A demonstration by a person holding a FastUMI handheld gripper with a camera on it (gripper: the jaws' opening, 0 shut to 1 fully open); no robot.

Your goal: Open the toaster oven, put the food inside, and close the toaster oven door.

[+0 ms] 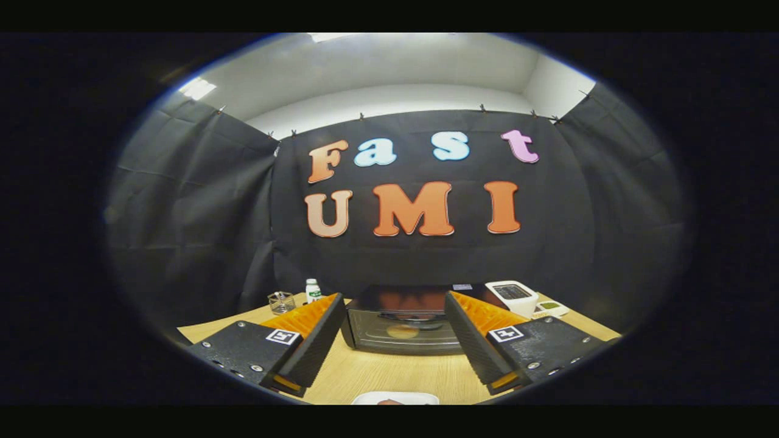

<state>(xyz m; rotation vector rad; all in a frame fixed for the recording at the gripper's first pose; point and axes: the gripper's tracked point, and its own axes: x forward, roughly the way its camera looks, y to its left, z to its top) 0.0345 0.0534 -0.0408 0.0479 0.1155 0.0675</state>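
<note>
While its glass door stands shut, the toaster oven [403,322] sits toward the far edge of the desk [389,377], something round showing dimly behind the glass. A white plate [395,398] lies at the near edge. The gripper [389,347] hangs spread wide with nothing held, fingers framing the oven, probably squared up to its door.

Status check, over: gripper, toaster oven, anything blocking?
Gripper open, holding nothing. Oven beyond the fingers, door shut. Plate near side, contents unclear. Table bare between.
</note>
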